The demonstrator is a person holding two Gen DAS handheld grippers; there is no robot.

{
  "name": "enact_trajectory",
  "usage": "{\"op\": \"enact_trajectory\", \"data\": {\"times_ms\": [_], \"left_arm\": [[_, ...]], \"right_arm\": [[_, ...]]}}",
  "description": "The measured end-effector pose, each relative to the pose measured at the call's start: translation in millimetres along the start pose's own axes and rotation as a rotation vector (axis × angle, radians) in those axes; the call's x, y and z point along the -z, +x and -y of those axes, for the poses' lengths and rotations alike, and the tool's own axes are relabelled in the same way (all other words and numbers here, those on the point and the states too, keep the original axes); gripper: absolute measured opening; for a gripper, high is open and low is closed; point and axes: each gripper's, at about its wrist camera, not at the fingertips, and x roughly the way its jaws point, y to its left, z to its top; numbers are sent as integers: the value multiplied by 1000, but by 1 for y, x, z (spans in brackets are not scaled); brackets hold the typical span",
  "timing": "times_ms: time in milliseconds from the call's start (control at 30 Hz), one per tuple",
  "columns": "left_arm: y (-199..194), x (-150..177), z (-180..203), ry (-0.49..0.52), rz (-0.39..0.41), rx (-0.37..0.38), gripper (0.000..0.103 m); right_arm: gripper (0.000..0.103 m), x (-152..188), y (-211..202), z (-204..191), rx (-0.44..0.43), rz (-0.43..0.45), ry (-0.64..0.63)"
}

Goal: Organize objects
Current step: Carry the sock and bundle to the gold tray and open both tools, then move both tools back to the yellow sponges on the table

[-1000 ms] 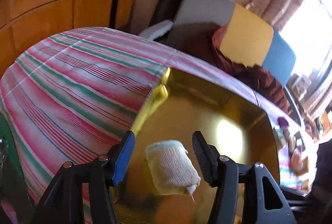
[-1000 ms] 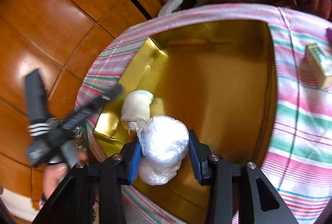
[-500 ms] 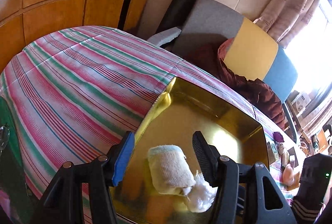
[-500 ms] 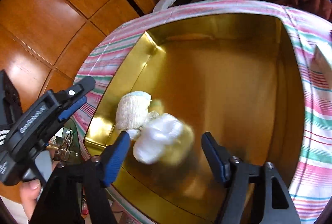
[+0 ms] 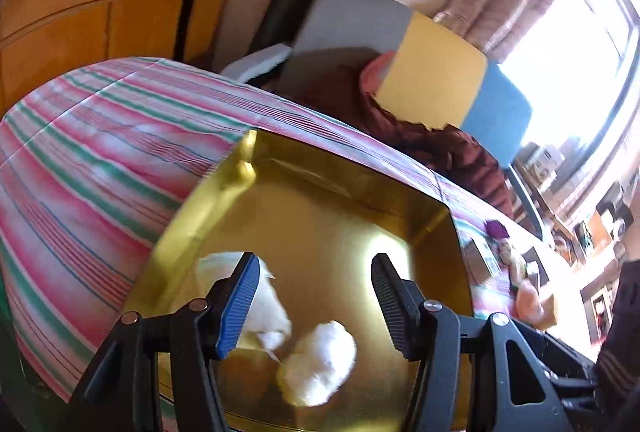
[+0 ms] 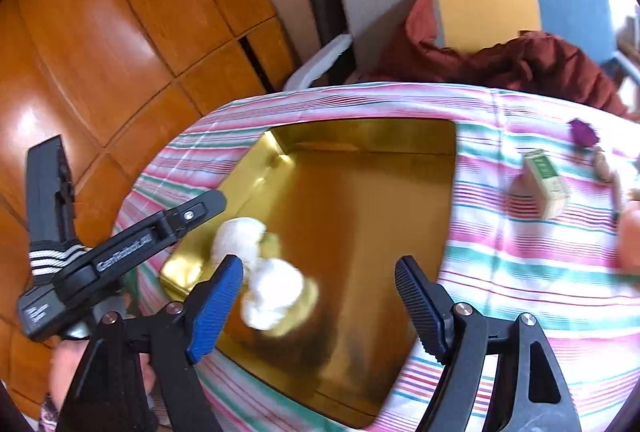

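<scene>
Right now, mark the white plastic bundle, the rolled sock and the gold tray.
white plastic bundle [image 6: 276,292], right wrist view, middle of the bundle.
rolled sock [image 6: 240,236], right wrist view, upper knit body.
gold tray [image 6: 360,216], right wrist view, bare floor of the tray.

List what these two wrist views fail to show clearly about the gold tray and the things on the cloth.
- Cream sock roll: left wrist view, partly behind the left gripper finger.
- White bundle: right wrist view, motion-blurred; material unclear.
- Gold tray: near rim hidden by the right gripper.
- Small box: label blurred.
- Purple item: too small to identify.
</scene>
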Motion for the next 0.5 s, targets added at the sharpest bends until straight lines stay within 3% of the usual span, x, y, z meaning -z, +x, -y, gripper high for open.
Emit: {"op": "enact_trajectory", "data": {"times_ms": [267,500], "left_arm": [[4,22,51,134,-54,76,59],[5,52,101,274,-113,166,59]], "right_arm": [[79,22,-21,46,107,-15,7],[79,46,-50,111,219,-38,73]]}}
